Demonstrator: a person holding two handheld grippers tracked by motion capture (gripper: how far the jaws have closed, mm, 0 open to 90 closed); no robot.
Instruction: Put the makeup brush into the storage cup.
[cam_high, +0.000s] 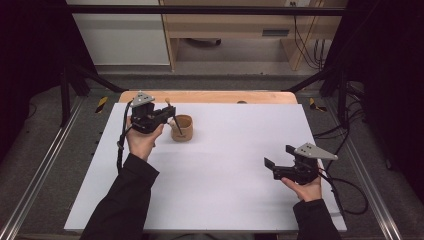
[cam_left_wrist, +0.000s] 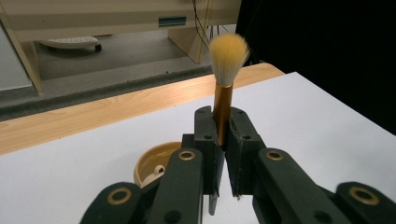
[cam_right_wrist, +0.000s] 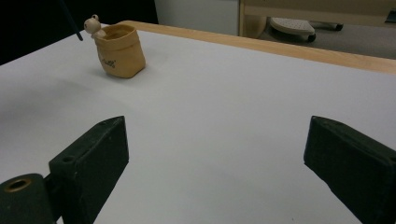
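The small tan cup-shaped holder (cam_high: 182, 128), a soft-looking pot with a little pale round-headed figure on its rim and a dark mark on its side, stands on the white tabletop (cam_high: 215, 170) and serves as the landmark here. Behind it runs the bare light-wood edge of the tabletop (cam_high: 210, 96), and beyond that edge a grey floor and pale wooden furniture. Nothing lies on the white surface between the holder and the near edge; the stretch to the holder's right is bare. Just left of the holder, the left hand-held gripper (cam_high: 169, 113) is held above the surface, its jaws clamped tight on the gold metal ferrule of a makeup brush (cam_left_wrist: 225, 70). In the left gripper view the brush stands upright out of the jaws, its full rounded tuft white at the base and yellow-orange at the tip, while the holder's open mouth (cam_left_wrist: 156, 161) shows low beside the gripper's linkage. From above, the brush's thin dark handle slants down from the jaws over the holder's left rim; whether it touches the rim I cannot tell. Well to the right of the holder and nearer the person, the right hand-held gripper (cam_high: 280, 161) rests low over the tabletop with its jaws spread wide and nothing between them, pointing back towards the holder (cam_right_wrist: 119, 50).
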